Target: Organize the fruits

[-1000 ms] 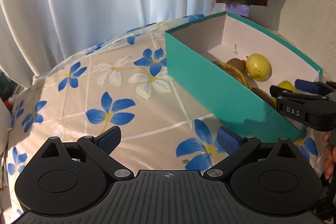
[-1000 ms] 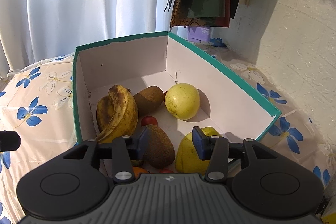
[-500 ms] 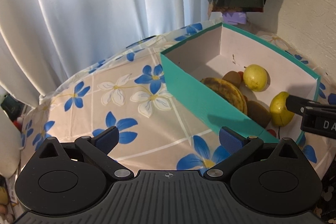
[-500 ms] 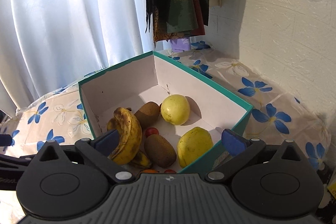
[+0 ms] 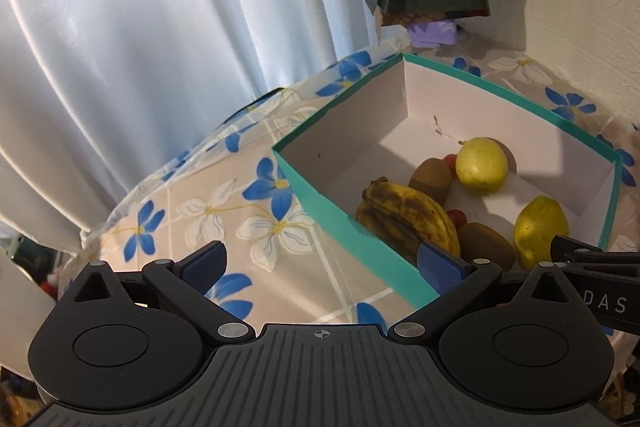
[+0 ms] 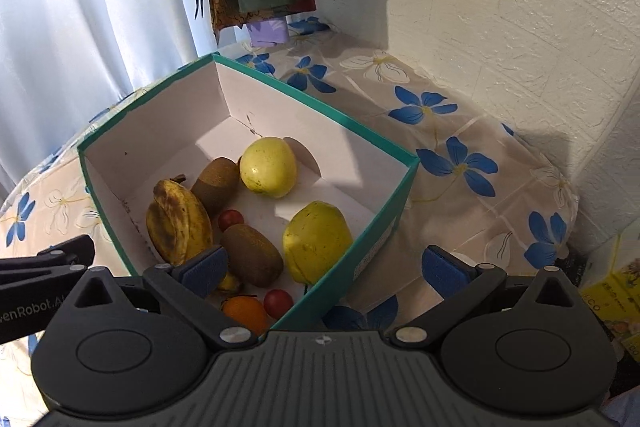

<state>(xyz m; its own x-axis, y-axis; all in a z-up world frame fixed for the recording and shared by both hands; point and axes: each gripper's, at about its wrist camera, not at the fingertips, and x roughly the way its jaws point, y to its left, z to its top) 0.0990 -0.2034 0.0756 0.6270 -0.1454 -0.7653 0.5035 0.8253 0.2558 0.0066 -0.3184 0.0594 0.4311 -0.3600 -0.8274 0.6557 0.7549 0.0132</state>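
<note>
We hold our left gripper (image 5: 322,261) with its blue-padded fingers spread wide and nothing between them. Our right gripper (image 6: 324,263) is spread just as wide and holds nothing; each tool's tip shows at the edge of the other's view.

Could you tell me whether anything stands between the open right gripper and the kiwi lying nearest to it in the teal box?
Nothing visible blocks it: the right gripper is above the teal box, and the kiwi lies uncovered beside the bananas.
</note>
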